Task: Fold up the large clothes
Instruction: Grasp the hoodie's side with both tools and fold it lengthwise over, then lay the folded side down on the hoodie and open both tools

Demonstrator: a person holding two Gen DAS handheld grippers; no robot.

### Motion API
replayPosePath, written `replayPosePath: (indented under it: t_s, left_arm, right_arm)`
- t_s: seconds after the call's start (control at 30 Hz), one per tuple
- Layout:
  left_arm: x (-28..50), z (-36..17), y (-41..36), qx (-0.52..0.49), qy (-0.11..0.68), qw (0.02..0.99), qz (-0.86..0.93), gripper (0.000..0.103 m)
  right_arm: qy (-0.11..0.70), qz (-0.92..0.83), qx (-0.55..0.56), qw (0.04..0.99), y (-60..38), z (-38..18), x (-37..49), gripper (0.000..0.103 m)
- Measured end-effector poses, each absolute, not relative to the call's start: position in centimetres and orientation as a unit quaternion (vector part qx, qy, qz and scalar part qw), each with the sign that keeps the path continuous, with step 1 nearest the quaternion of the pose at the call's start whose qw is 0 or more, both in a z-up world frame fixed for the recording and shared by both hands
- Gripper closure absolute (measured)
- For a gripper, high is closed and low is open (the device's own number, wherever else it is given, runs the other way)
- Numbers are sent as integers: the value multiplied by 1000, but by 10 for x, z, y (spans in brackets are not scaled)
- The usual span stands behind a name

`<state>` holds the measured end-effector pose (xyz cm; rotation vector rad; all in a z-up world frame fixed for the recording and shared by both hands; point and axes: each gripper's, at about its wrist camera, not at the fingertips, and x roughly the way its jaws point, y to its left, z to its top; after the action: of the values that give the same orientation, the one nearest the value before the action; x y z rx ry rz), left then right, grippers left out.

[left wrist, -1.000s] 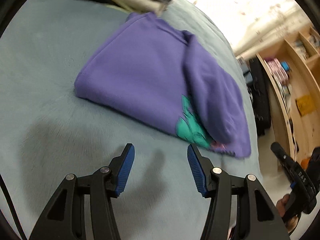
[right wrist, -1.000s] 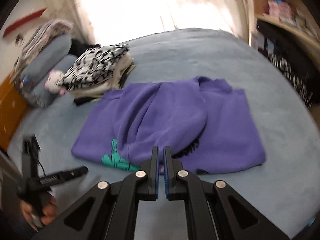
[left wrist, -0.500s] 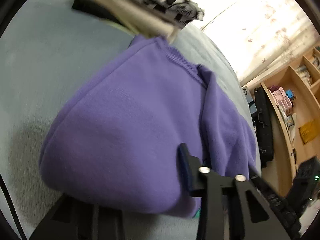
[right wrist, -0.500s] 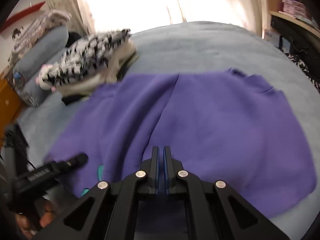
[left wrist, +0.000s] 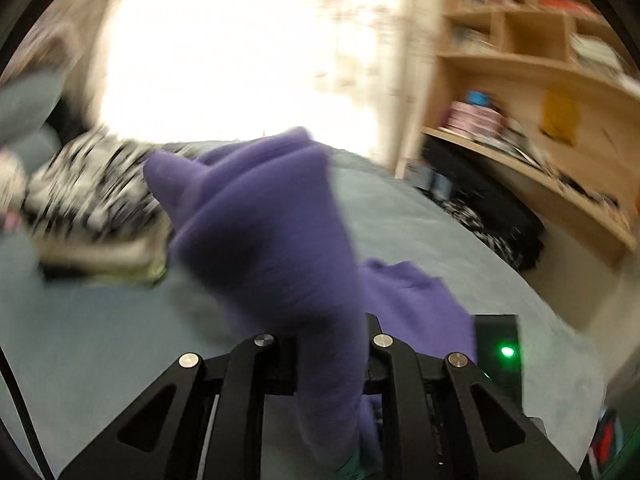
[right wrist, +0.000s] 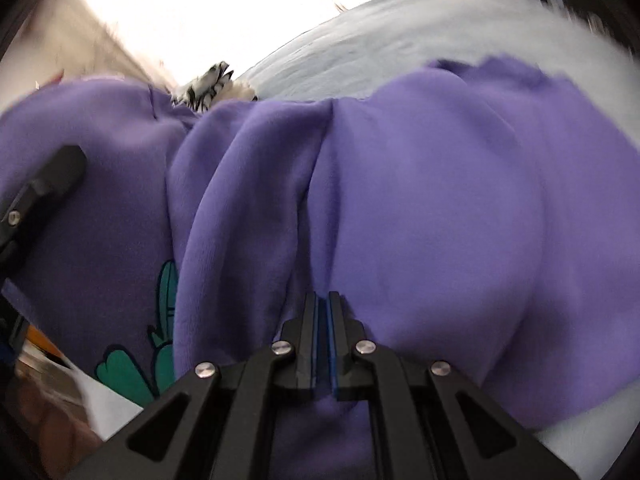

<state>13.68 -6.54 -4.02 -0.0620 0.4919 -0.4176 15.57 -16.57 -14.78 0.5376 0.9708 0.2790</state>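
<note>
Left wrist view: since a second ago the purple sweatshirt (left wrist: 280, 248) has risen off the blue bedspread (left wrist: 80, 340); left gripper (left wrist: 330, 360) is clamped on a thick bunch, just beside the zebra-print pile (left wrist: 92, 196).

Right wrist view: right gripper (right wrist: 323, 320) closed, pads pressed into folds; actual grasp unclear. Risk: bunched layers slip, the fold collapses.

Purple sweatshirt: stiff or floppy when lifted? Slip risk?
Likely floppy: the purple sweatshirt drapes in a drooping cone over the left tool. Probably bulky, not heavy: its thick fleece bunches in soft folds ahead of the right tool. Slip seems unlikely, since the fabric looks napped.
</note>
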Motion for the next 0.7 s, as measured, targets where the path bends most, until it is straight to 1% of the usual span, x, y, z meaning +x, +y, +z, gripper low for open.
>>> replayPosePath:
  t_s: [0.13,0.23,0.43,0.6,0.7]
  left_arm:
    - [130,-26,-124,19,230,942,-244,89]
    - [136,-29,-170,38,251,929,-271,89]
    - [152,-71,-252,71,322,894,-302,89]
    - [149,-121,-298,146,367,872,-289,89]
    - [148,-133,-303,172,366,870,-283,89]
  right_arm:
    - [448,156,316,821,-212,-135,134,99]
    - [410,109,334,842,-269,-114,99,99]
    - [381,-13,334,862,-355,-106,52,99]
    - [405,-46,336,849,-371,-126,41,99]
    - [415,-40,345,841,-373,-136,39,99]
